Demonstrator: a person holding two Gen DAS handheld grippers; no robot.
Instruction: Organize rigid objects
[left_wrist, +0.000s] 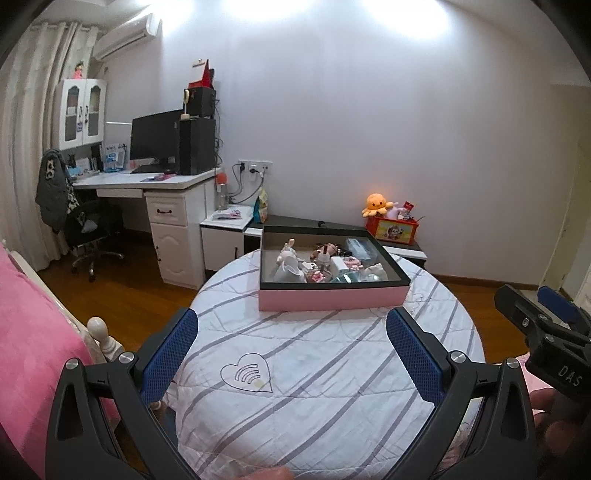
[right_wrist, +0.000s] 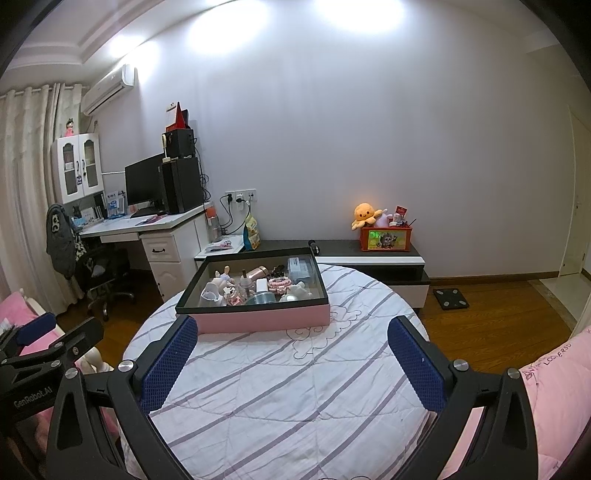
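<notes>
We hold the left gripper (left_wrist: 291, 347) and right gripper (right_wrist: 291, 354) level above the striped bed cover (left_wrist: 332, 387) — both spread wide, empty — facing the pink box (left_wrist: 332, 299) of small items at its far end.

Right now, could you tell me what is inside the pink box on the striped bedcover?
The pink box holds a jumble of small items: pale figurines, a white bottle and a clear case. Whatever lies beneath the pile and behind the near wall is hidden.
</notes>
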